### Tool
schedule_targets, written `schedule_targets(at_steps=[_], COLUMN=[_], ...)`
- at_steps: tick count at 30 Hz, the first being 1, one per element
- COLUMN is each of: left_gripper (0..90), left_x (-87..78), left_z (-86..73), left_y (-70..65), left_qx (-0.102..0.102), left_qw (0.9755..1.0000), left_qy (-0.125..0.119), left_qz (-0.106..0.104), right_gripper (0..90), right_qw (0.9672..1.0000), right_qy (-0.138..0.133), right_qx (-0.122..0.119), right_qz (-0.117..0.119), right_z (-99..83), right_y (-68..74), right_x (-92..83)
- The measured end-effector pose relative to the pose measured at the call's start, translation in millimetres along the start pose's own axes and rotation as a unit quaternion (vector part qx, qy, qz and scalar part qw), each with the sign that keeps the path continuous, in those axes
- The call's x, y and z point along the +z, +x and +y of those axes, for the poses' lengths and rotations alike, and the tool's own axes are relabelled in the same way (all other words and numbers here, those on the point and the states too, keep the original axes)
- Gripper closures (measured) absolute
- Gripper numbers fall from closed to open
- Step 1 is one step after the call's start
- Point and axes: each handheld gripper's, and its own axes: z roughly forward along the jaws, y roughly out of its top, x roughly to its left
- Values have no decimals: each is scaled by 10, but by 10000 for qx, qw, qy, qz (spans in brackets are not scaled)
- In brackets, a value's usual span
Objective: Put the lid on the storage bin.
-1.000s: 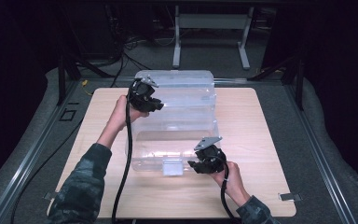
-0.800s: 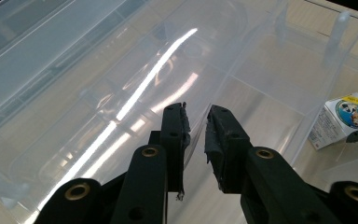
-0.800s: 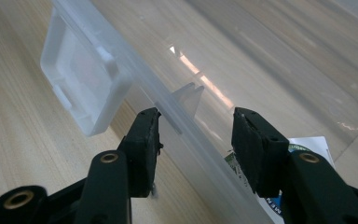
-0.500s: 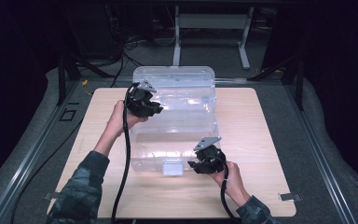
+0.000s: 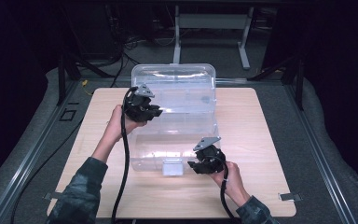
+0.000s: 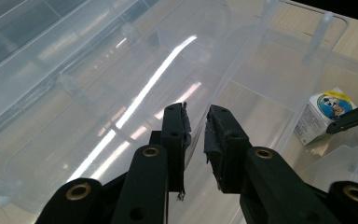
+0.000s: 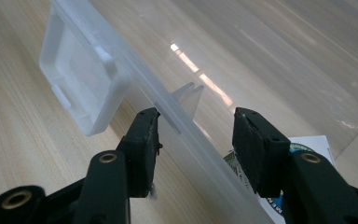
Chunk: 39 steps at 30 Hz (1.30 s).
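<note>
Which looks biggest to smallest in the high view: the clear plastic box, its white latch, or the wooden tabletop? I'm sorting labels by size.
1. wooden tabletop, plainly the largest.
2. clear plastic box, covering the tabletop's middle and reaching past its far edge.
3. white latch, a small tab on the box's near edge.

High view looks down; both gripper views closely share the clear bin (image 5: 177, 112).

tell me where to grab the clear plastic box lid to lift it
Best at the near front edge of the lid, beside the white latch. That edge is a thin flat lip sticking out over the box wall, so two jaws can pinch it from the person's side. The right gripper already straddles that rim, while the left gripper is shut on the lid's left edge.
</note>
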Motion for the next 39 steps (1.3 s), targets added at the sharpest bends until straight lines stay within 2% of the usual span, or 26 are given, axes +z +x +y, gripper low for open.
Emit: schedule_targets(at_steps=[22, 39], left_gripper=[767, 763], left_x=[-65, -111], left_z=[-94, -177], left_y=[-131, -215], left_qx=[125, 125], left_qw=[9998, 9996], left_qy=[-121, -230], left_qz=[66, 65], right_gripper=[508, 507], right_qw=[10000, 10000], right_qy=[44, 30], right_qx=[-20, -24], right_qz=[-20, -21], right_z=[3, 0], right_y=[2, 5], right_x=[-1, 0])
